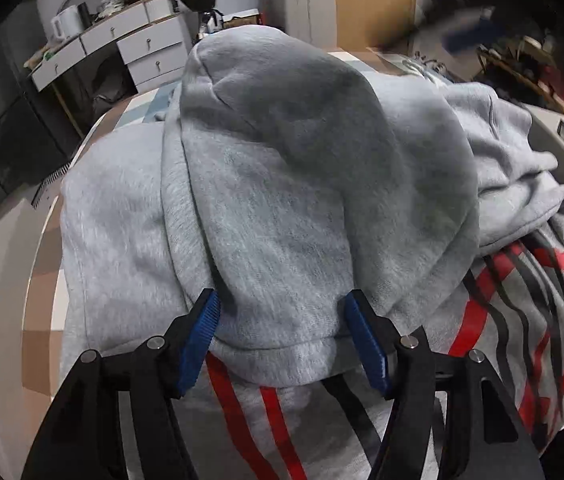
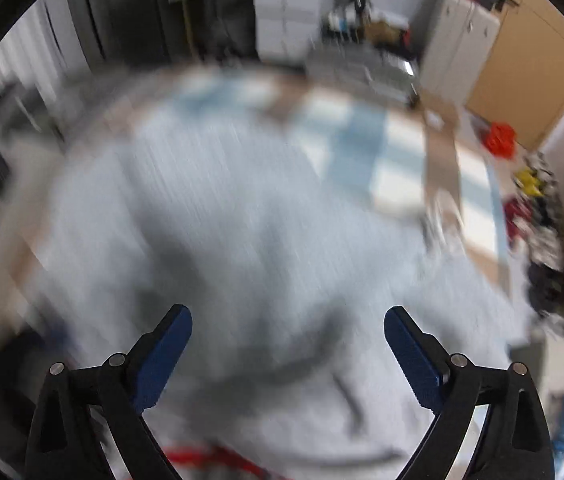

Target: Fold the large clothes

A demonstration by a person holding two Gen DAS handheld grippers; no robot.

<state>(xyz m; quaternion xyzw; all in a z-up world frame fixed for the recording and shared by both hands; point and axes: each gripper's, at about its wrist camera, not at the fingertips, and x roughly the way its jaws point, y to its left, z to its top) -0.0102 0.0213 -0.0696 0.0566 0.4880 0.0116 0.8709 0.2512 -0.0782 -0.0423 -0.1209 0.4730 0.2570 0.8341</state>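
Sprawling across the table (image 1: 42,264), the grey hoodie (image 1: 122,240) is soft, thick and floppy. The left tongs (image 1: 282,336) pinch its bunched hood (image 1: 282,184); the right tongs (image 2: 287,354) hang wide and empty. Hems and seams give surer hold than loose folds.

Both the left gripper (image 1: 280,332) and the right gripper (image 2: 287,354) have black angular arms. Ribbed blue pads (image 1: 202,344) line the jaws' inner faces. Round silver screws (image 2: 459,359) sit just behind them.

Grey hoodie (image 1: 282,184) with red-black print, seemingly hood folded over its body.
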